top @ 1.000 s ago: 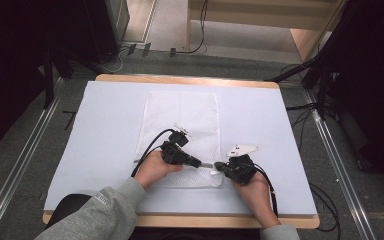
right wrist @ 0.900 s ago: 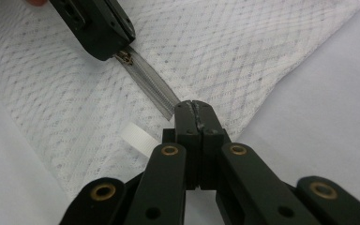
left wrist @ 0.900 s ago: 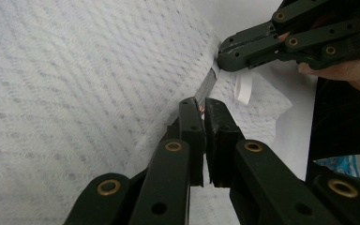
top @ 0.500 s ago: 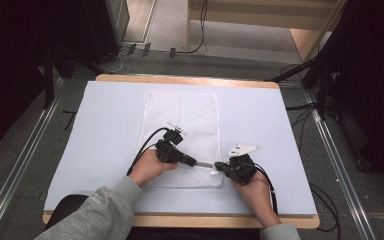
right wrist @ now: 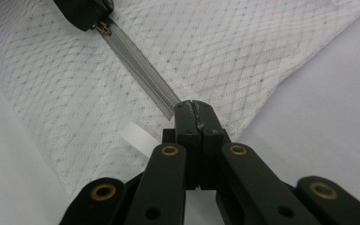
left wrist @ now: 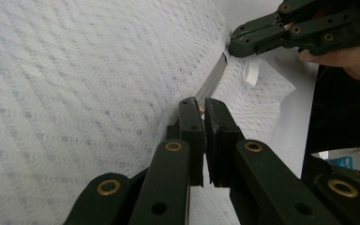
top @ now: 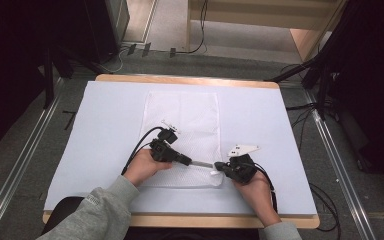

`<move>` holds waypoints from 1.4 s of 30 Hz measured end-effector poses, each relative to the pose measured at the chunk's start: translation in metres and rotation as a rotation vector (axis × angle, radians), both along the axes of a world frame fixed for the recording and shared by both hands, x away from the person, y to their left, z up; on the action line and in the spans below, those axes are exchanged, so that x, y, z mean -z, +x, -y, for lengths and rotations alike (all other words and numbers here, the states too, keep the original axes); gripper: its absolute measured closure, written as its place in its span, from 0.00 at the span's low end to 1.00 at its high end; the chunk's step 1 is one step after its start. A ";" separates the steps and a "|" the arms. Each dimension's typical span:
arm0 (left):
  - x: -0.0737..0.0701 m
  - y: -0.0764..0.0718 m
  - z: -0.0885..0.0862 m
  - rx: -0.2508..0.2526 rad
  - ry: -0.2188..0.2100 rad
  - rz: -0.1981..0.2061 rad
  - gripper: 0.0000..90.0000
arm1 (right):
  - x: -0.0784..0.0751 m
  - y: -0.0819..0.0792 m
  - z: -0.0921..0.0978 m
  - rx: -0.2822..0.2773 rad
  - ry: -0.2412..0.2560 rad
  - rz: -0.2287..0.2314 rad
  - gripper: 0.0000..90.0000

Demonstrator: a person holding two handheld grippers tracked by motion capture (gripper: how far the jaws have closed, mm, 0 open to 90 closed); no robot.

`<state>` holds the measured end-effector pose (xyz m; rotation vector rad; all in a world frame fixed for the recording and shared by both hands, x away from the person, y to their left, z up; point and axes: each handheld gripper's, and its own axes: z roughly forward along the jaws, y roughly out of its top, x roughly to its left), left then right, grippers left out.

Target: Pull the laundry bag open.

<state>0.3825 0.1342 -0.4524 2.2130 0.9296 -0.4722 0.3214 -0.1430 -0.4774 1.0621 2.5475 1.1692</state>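
Leftward our left gripper point(top: 186, 160) had slid, fingers pinched on the zipper pull point(left wrist: 200, 109); right gripper point(top: 219, 166) clamped the zipper's end. Mesh laundry bag point(top: 182, 117): light, floppy.

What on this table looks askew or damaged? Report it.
Nothing looks damaged. The white mesh bag lies flat on the pale blue table cover, its near right corner slightly lifted. The left tongs pinch the zipper pull and the right tongs clamp the zipper end, so the zipper runs taut between them.
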 end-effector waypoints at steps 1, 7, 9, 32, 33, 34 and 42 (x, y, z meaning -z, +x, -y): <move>0.000 0.000 -0.001 -0.003 -0.001 0.001 0.98 | 0.000 0.000 0.000 0.000 0.001 -0.002 1.00; -0.004 0.000 -0.011 -0.007 -0.004 0.004 0.98 | -0.001 0.001 0.000 0.002 -0.002 -0.013 1.00; -0.005 0.000 -0.015 -0.011 -0.001 0.001 0.98 | -0.001 0.001 0.000 0.001 -0.001 -0.013 1.00; -0.011 -0.003 -0.044 -0.030 0.009 -0.009 0.98 | 0.000 0.003 0.002 -0.008 0.011 -0.021 1.00; -0.012 -0.003 -0.045 -0.031 0.011 -0.008 0.98 | 0.000 0.003 0.001 -0.008 0.011 -0.021 1.00; -0.012 -0.003 -0.047 -0.031 0.013 -0.007 0.98 | 0.000 0.003 0.001 -0.006 0.010 -0.021 1.00; -0.015 -0.002 -0.063 -0.051 -0.001 -0.009 0.98 | 0.000 0.002 0.001 -0.007 0.007 -0.021 1.00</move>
